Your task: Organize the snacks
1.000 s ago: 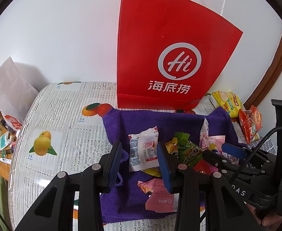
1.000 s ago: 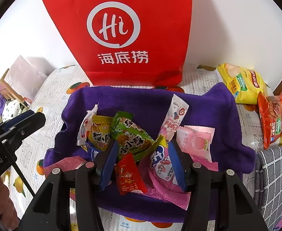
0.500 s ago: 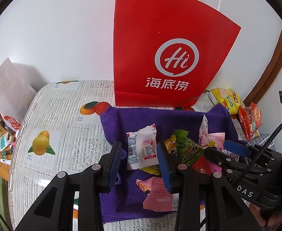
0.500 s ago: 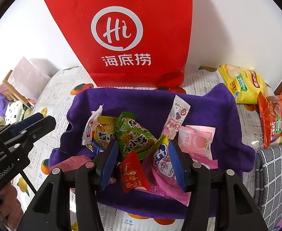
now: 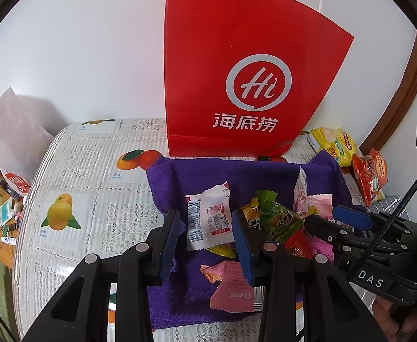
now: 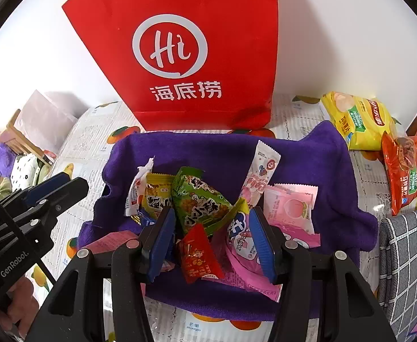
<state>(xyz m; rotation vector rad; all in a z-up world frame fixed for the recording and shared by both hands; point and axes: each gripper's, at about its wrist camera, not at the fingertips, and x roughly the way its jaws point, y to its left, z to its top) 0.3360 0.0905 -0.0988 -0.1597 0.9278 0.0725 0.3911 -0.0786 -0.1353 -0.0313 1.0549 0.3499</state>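
I count one red paper bag standing at the back and one purple cloth spread in front of it. On the cloth I make out about nine small snack packets in a loose heap, some overlapping so the tally is not firm: one white, one green, one small red, one yellow, several pink. Off the cloth I see two crisp bags, one yellow and one orange-red. Two grippers are in view, mine on the left and on the right.
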